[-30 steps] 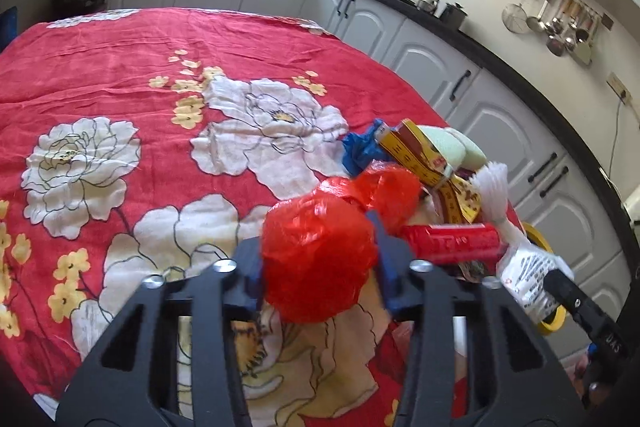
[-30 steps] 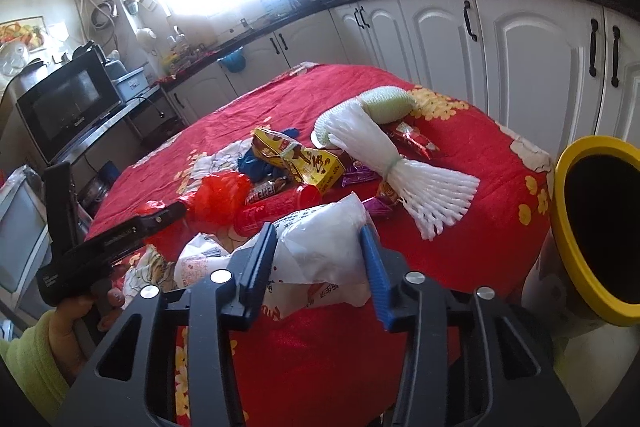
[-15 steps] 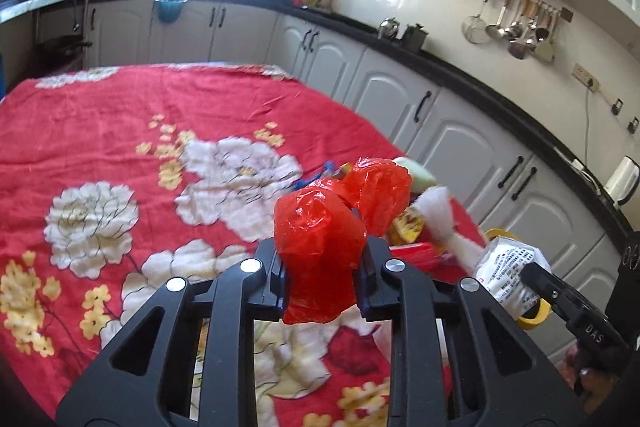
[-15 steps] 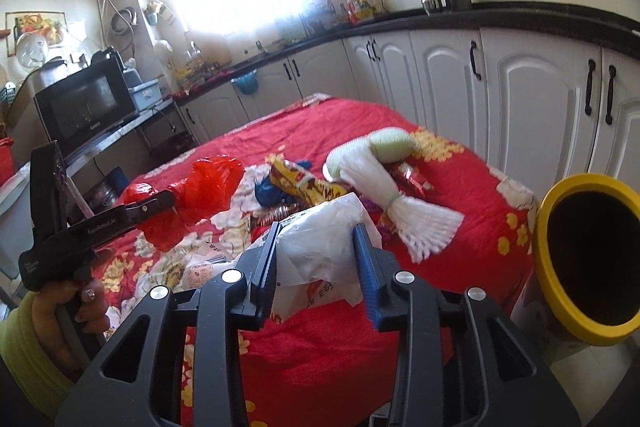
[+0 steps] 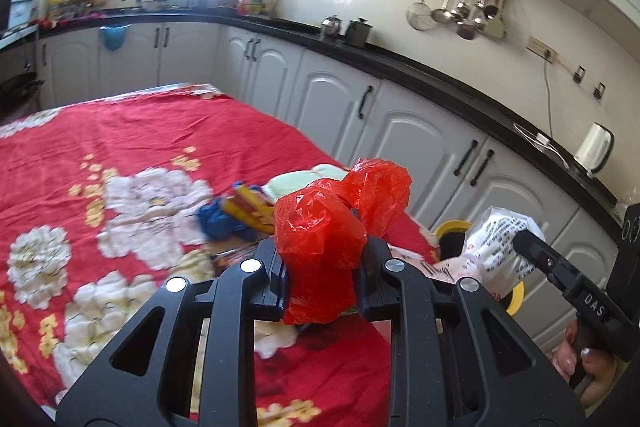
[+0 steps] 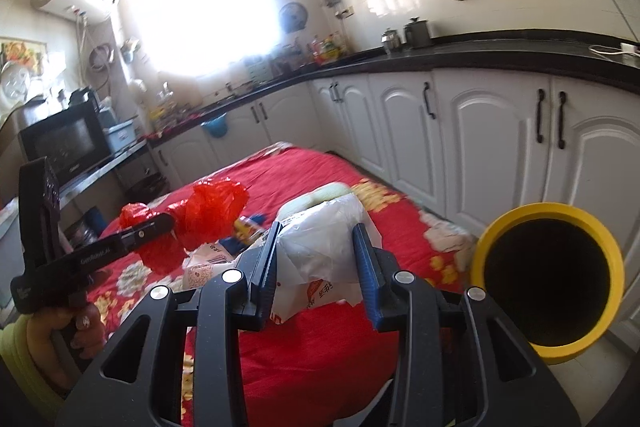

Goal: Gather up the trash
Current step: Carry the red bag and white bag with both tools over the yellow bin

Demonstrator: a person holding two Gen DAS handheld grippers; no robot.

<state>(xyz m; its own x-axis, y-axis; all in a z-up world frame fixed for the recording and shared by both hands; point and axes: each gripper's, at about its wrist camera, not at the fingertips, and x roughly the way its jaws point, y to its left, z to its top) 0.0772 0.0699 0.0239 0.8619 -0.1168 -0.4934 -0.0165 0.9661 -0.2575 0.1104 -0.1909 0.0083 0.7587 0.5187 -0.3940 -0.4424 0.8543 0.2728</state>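
My left gripper [image 5: 322, 281] is shut on a crumpled red plastic bag [image 5: 324, 239] and holds it above the red flowered tablecloth [image 5: 120, 147]. My right gripper [image 6: 318, 267] is shut on a white printed plastic bag [image 6: 320, 251], also lifted off the table. The yellow-rimmed trash bin [image 6: 548, 283] stands beside the table's right edge, right of the right gripper. In the left wrist view the white bag [image 5: 496, 247] hangs over the bin [image 5: 454, 229]. The red bag also shows in the right wrist view [image 6: 216, 207].
More trash lies on the table: a blue crumpled bag [image 5: 218, 217], yellow wrappers [image 5: 250, 205] and a pale green sponge [image 5: 296, 181]. White kitchen cabinets [image 5: 400, 131] with a black counter run along the right. A microwave [image 6: 64, 143] stands at the left.
Both grippers have risen off the table with their bags. The left one has swung right and the white bag now hangs by the bin.
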